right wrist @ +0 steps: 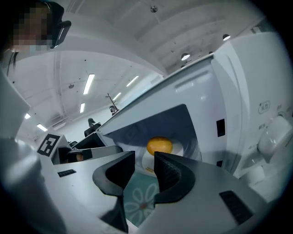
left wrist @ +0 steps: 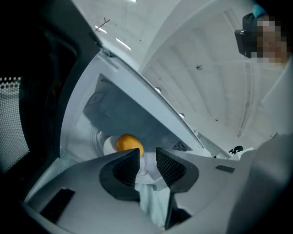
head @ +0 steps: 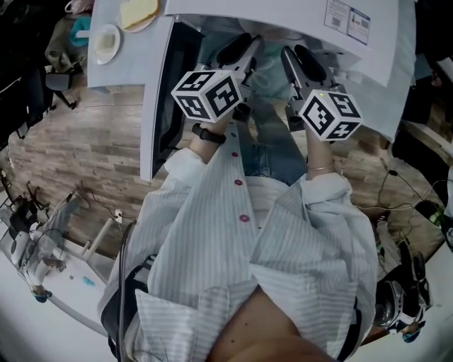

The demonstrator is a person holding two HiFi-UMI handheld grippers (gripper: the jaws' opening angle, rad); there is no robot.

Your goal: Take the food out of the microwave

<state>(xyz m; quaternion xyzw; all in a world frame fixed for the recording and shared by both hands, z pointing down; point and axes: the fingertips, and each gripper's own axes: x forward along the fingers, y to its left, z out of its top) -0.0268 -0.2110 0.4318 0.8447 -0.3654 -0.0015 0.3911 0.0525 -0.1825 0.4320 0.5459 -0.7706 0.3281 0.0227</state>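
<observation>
Looking down in the head view, I see my left gripper [head: 243,48] and right gripper [head: 297,60] side by side at top centre. Both face the one white microwave oven [head: 297,18], whose door [head: 170,99] is swung open at left. In the left gripper view the jaws stand apart on nothing. Beyond them, left of centre, one round orange food item [left wrist: 129,142] rests on one white plate [left wrist: 109,147] inside the cavity. The right gripper view shows its jaws likewise released, with the food just above them at centre and a teal flowered cloth [right wrist: 139,201] below. I judge the plate stiff, slick and breakable and the food apt to roll, so I'd take the near rim from both sides and keep it level.
</observation>
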